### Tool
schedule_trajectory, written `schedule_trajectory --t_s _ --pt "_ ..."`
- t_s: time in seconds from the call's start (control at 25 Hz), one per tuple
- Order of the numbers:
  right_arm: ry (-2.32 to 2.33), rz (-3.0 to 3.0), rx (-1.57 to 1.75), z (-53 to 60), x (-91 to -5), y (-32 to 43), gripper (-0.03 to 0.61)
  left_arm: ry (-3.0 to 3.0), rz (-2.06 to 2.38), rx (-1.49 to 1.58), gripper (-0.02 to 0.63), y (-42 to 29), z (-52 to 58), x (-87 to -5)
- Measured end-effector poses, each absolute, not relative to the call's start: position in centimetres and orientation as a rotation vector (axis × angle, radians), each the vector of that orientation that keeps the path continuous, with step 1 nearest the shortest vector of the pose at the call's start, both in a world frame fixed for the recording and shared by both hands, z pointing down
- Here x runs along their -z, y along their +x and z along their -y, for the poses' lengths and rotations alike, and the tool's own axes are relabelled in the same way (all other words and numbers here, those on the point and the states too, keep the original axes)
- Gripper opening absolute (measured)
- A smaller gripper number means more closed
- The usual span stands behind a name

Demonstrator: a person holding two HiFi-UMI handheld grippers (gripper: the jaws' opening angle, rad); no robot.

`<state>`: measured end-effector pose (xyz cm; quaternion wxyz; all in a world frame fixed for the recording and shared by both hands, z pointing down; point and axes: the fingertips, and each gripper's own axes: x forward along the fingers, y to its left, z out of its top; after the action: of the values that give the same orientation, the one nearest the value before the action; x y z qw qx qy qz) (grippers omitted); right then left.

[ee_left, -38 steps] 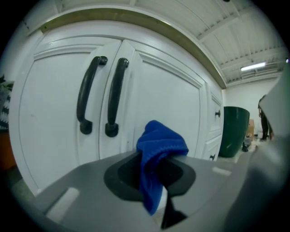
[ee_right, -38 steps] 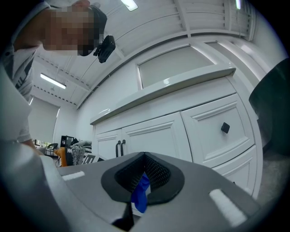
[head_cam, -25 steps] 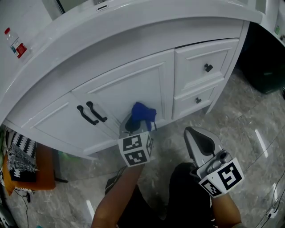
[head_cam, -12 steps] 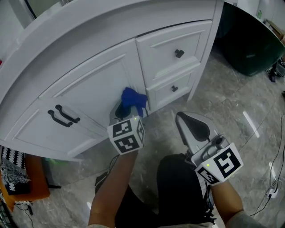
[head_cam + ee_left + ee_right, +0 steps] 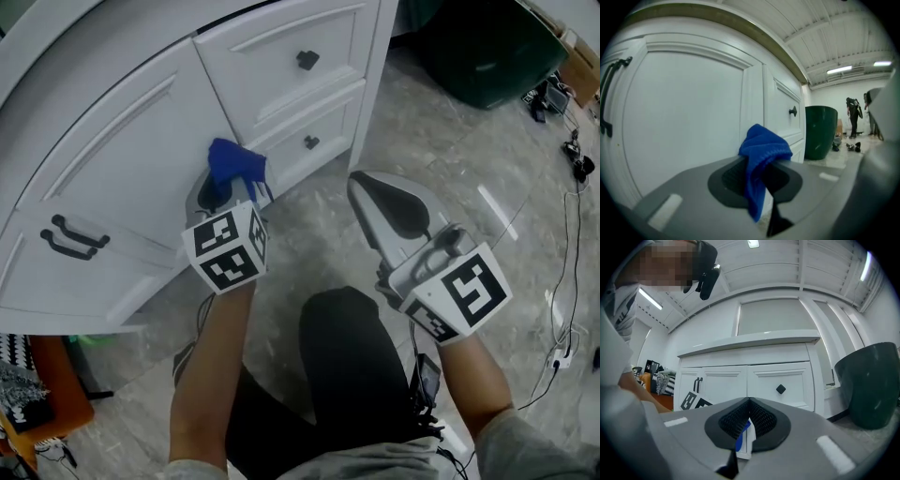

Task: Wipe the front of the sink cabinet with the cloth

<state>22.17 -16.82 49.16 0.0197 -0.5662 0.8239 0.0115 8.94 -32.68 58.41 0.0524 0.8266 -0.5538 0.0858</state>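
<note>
Cloth (image 5: 232,161), crumpled blue ribbed fabric

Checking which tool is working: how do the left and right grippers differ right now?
The left gripper is shut on the blue cloth, close to the cabinet door; the right gripper is shut on nothing, held back over the floor. Both point toward the sink cabinet.

The left gripper (image 5: 218,187) slides the cloth (image 5: 234,161) rightward along the cabinet (image 5: 112,159). From the door's lower middle it now reaches the door's right edge, just beside the lower drawer (image 5: 305,141) and farther from the handles (image 5: 70,236). The right gripper (image 5: 370,187) sits higher in the head view, nearer the cabinet.
</note>
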Motion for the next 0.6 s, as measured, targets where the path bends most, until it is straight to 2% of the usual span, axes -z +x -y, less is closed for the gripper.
schedule_trajectory --t_s 0.6 --pt "-1.770 -2.573 -0.072 16.0 -49.0 21.6 -0.002 2.540 1.565 -0.268 0.068 11.1 32.2 -59.2"
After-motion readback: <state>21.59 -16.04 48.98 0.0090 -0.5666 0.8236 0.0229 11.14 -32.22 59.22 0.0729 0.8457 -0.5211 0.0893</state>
